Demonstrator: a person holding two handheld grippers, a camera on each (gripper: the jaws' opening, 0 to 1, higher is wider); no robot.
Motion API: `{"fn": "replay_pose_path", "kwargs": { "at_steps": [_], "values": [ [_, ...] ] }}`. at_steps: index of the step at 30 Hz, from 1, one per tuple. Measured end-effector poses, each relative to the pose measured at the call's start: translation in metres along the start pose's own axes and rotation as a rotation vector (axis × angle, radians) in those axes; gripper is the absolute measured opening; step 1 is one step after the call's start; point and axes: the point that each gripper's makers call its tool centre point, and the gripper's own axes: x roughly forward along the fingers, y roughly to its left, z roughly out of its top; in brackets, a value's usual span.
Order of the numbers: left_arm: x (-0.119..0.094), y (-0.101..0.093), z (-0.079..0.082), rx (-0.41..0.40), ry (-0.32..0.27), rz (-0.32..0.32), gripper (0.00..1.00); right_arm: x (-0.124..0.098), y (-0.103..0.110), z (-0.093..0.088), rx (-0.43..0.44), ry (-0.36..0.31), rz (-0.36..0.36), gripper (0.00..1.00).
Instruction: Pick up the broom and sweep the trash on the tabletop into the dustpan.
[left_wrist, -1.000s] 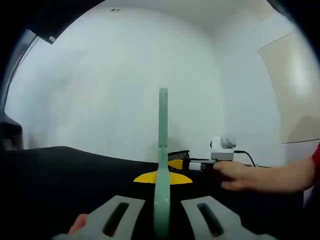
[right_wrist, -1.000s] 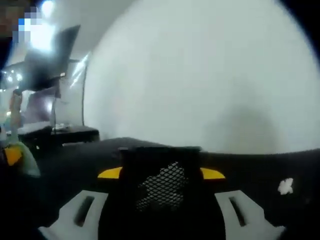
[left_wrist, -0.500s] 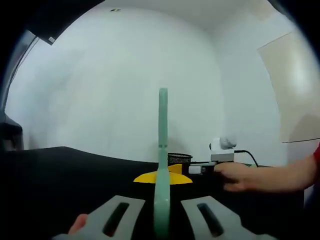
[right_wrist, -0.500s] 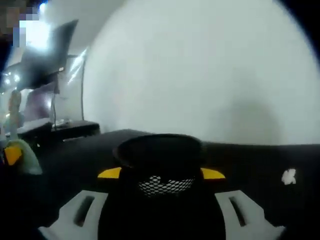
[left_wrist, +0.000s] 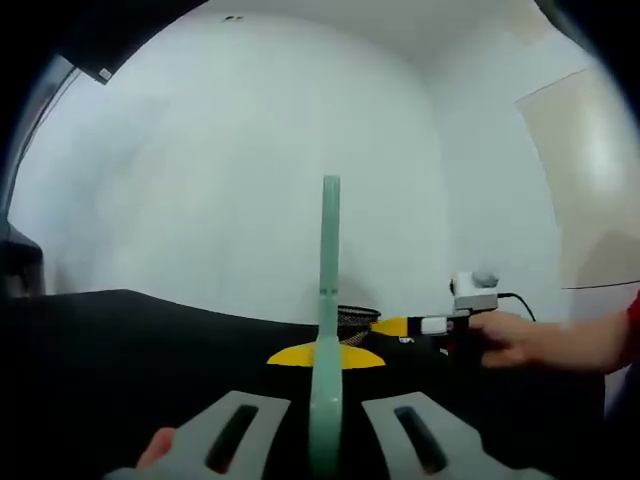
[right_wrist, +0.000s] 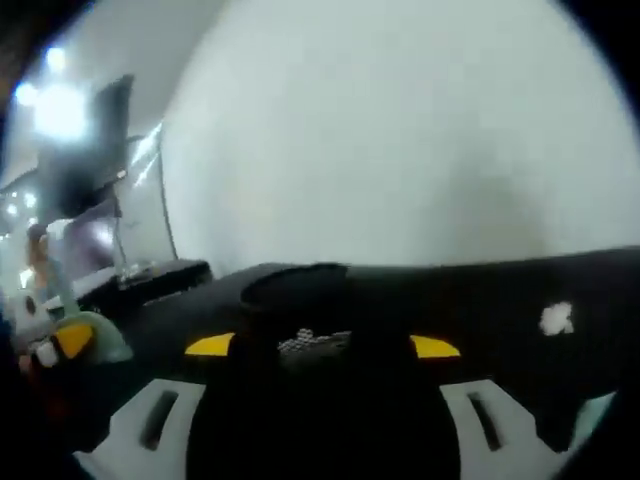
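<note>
Left gripper (left_wrist: 325, 425) pinching green broom handle (left_wrist: 328, 300) at centre frame; right gripper (right_wrist: 320, 420) clamped around black mesh cup (right_wrist: 310, 340). White scrap (right_wrist: 556, 318) at right. Risk: scrap scattering under a fast sweep.

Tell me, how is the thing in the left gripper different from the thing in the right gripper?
The left gripper holds a thin, pale green handle that stands upright between its jaws. The right gripper holds a wide black mesh holder that spreads across the gap between its jaws. The handle is solid and slim; the mesh holder is bulky and netted. Both are clamped above the same black tabletop.
</note>
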Motion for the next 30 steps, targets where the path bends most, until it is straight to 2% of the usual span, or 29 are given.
{"fn": "replay_pose_path", "kwargs": {
  "at_steps": [2,3,5,6,9,11,14,16,19,21,22,24,27,29,30],
  "values": [
    [0.001,-0.003,0.000,0.008,0.006,-0.009,0.01,-0.034,-0.005,0.005,-0.005,-0.008,0.006,0.61],
    [0.001,-0.005,0.000,0.012,0.011,-0.014,0.01,-0.053,-0.007,0.008,0.043,-0.016,0.013,0.59],
    [0.002,-0.007,0.003,0.028,0.019,-0.013,0.00,-0.096,-0.019,0.021,0.138,-0.080,0.010,0.55],
    [0.003,-0.009,0.005,0.035,0.022,-0.014,0.00,-0.116,-0.028,0.026,0.150,-0.105,-0.008,0.54],
    [0.012,-0.022,0.017,0.023,0.018,-0.058,0.00,-0.171,-0.067,0.034,0.222,-0.192,-0.124,0.47],
    [0.023,-0.036,0.028,0.035,0.015,-0.089,0.00,-0.210,-0.097,0.038,0.334,-0.305,-0.217,0.47],
    [0.044,-0.061,0.045,0.058,-0.002,-0.159,0.00,-0.255,-0.138,0.023,0.466,-0.382,-0.372,0.47],
    [0.059,-0.076,0.053,0.078,-0.006,-0.195,0.00,-0.283,-0.164,0.002,0.501,-0.383,-0.507,0.47],
    [0.082,-0.097,0.061,0.106,-0.015,-0.235,0.00,-0.297,-0.180,-0.015,0.631,-0.392,-0.562,0.49],
    [0.096,-0.110,0.065,0.105,-0.020,-0.273,0.00,-0.297,-0.179,-0.021,0.722,-0.397,-0.536,0.49],
    [0.102,-0.116,0.067,0.110,-0.026,-0.288,0.00,-0.295,-0.175,-0.023,0.865,-0.433,-0.476,0.49],
    [0.113,-0.127,0.071,0.128,-0.037,-0.318,0.00,-0.296,-0.174,-0.037,0.954,-0.398,-0.474,0.50],
    [0.122,-0.140,0.072,0.161,-0.039,-0.354,0.00,-0.292,-0.162,-0.038,0.949,-0.390,-0.489,0.52],
    [0.124,-0.143,0.071,0.166,-0.040,-0.364,0.00,-0.295,-0.154,-0.038,1.026,-0.415,-0.459,0.51],
    [0.124,-0.144,0.070,0.164,-0.043,-0.370,0.00,-0.293,-0.154,-0.042,1.030,-0.409,-0.469,0.51]
  ]
}}
